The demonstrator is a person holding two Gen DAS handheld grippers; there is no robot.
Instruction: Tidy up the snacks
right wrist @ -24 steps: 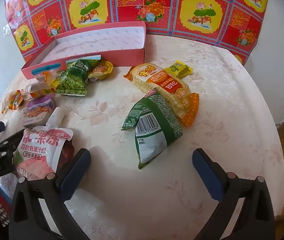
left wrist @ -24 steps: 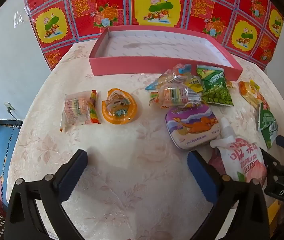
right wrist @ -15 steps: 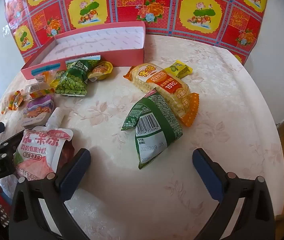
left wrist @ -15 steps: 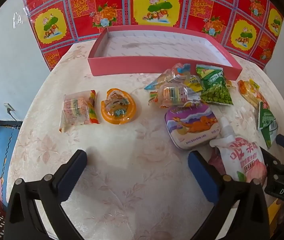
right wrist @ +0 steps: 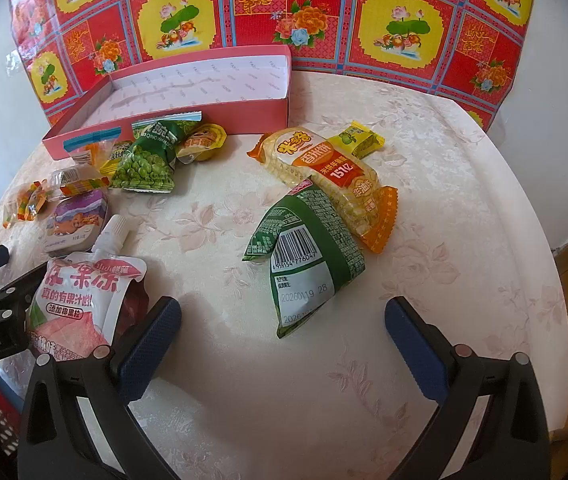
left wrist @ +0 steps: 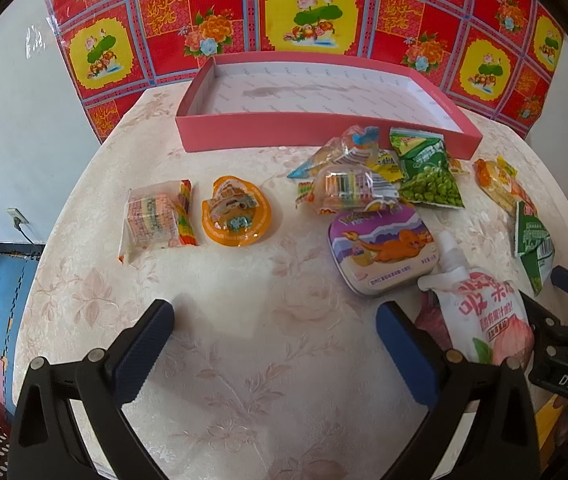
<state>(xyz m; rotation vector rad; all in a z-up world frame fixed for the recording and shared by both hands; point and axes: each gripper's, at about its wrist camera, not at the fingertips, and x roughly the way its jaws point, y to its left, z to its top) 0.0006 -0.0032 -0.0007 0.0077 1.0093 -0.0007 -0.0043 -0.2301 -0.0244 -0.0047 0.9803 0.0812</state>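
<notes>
A shallow pink box (left wrist: pixel 315 130) stands empty at the table's far side; it also shows in the right wrist view (right wrist: pixel 244 114). Snacks lie loose before it: a rainbow candy pack (left wrist: pixel 156 218), an orange jelly cup (left wrist: pixel 236 212), a purple tin (left wrist: pixel 381 250), green peas (left wrist: pixel 429 178), a white jelly pouch (left wrist: pixel 483 316), a green packet (right wrist: pixel 307 256) and an orange rice cracker pack (right wrist: pixel 331 172). My left gripper (left wrist: pixel 274 332) is open and empty above bare table. My right gripper (right wrist: pixel 284 322) is open and empty, just short of the green packet.
A small yellow-green candy (right wrist: pixel 359 140) lies by the cracker pack. A red patterned cloth (left wrist: pixel 307 16) hangs behind the table. The round table's edge (right wrist: pixel 539 240) curves close on the right, with floor below.
The left wrist view has shifted very slightly; the right gripper and all snacks have not visibly moved.
</notes>
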